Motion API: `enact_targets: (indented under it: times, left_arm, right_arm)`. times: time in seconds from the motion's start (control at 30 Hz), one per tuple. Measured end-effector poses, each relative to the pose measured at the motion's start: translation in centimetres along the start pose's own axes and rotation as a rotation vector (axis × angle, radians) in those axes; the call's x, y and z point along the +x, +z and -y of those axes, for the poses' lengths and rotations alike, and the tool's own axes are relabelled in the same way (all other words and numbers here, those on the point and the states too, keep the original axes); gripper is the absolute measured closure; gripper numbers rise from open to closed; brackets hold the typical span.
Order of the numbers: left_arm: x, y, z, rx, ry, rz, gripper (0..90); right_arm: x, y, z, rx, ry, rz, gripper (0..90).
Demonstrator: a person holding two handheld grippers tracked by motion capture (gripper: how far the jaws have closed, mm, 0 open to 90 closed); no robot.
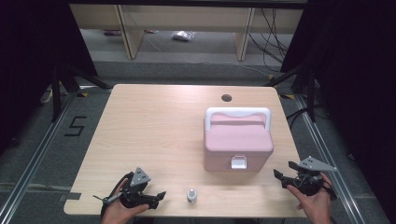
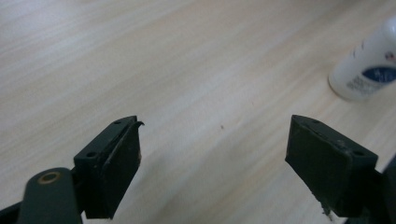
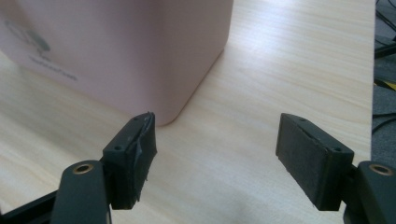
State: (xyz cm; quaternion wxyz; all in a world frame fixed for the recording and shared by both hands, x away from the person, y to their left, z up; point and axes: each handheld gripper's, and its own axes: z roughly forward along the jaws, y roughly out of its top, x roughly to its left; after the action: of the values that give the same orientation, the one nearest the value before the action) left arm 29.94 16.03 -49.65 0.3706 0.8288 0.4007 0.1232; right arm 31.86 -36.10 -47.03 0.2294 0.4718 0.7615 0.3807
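- Left tool (image 1: 161, 195): released, jaws spread wide with only bare bench (image 1: 154, 126) between them in the left gripper view. It rests low at the near edge of the bench, in the person's left hand (image 1: 119, 207).
- Right tool (image 1: 280, 175): released, jaws apart and nothing gripped. It is held by the right hand (image 1: 314, 201) near the bench's near right corner.
- Small white bottle (image 1: 191, 195): stands upright just beside the left tool, ahead of its jaws and off toward its right jaw; apart from both pads, untouched.
- Pink box (image 1: 238, 140): sits ahead of the right tool, its near corner just beyond that tool's left jaw (image 3: 133, 158); not touching. White handle (image 1: 238, 113) raised, front latch (image 1: 239, 162) appears fastened, lid down.
- Progress, judged: nothing is started. No item is grasped, the box is closed, the bottle is outside it.
- Remaining, judged: all of the handling, likely unlatching the box and taking up the bottle.
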Motion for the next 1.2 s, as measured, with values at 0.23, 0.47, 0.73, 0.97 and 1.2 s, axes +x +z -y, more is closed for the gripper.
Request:
enact_targets:
  times: [0.23,0.47,0.73,0.97,1.2]
  left_arm:
    - [-0.1,1.4,-2.7,0.001,0.018,0.006,19.3]
    - [0.3,3.0,-5.5,-0.030,0.021,0.008,30.7]
    - [0.0,5.1,-7.8,-0.041,0.036,0.029,47.4]
    - [0.0,6.3,-9.4,-0.071,0.009,0.039,69.6]
    - [-0.2,7.8,-11.1,-0.092,0.044,0.053,83.1]
  right_arm:
    - [-0.7,0.2,-0.6,-0.010,0.002,0.007,39.2]
    - [-1.2,0.8,-1.5,-0.022,0.032,0.015,41.2]
    - [-1.8,2.8,-2.8,-0.004,0.022,-0.005,51.2]
    - [-2.3,3.6,-3.7,-0.034,0.000,-0.052,75.9]
    - [-2.5,3.8,-4.0,-0.067,0.004,-0.086,89.7]
